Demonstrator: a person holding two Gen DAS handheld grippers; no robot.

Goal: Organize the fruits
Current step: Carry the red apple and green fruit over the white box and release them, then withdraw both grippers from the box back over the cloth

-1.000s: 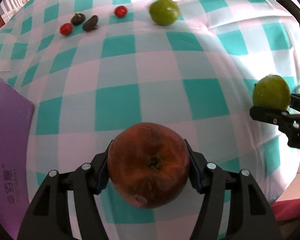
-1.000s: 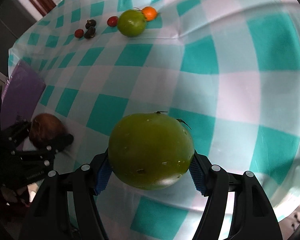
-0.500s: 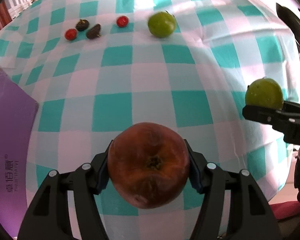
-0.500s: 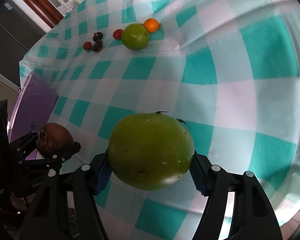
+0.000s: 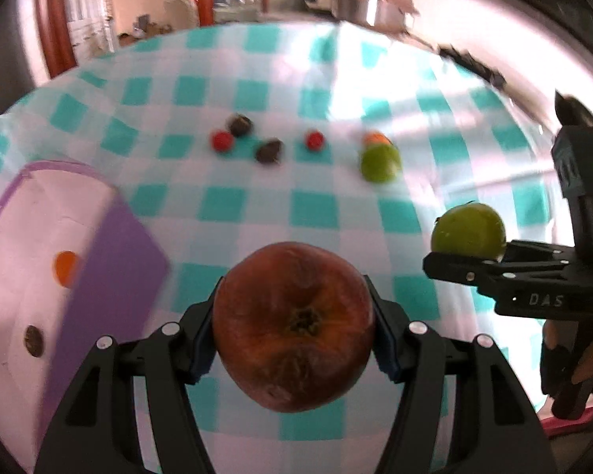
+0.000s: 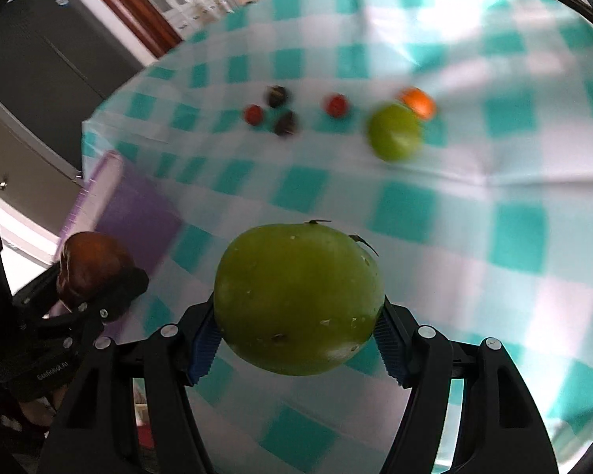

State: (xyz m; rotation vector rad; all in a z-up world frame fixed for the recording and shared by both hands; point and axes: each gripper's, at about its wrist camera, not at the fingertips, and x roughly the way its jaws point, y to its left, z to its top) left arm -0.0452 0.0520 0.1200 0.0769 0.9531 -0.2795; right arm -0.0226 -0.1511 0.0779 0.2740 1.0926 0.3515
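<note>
Gripping a brown-red apple (image 5: 294,331) between its pads, the left gripper (image 5: 294,339) hangs above the checked tablecloth (image 5: 257,209), with a purple box (image 5: 59,245) just to its left. Off to its right, the right gripper (image 6: 298,335) is clamped on a green apple (image 6: 298,298). Far ahead of both lie another green fruit (image 6: 394,132), an orange (image 6: 417,102) touching it, two red berries (image 6: 336,105) and two dark fruits (image 6: 286,123).

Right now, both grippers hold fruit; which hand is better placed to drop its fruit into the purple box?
Left, probably. The left gripper holds the brown fruit right beside the purple box; the right gripper, holding the green fruit, is farther across the cloth.
</note>
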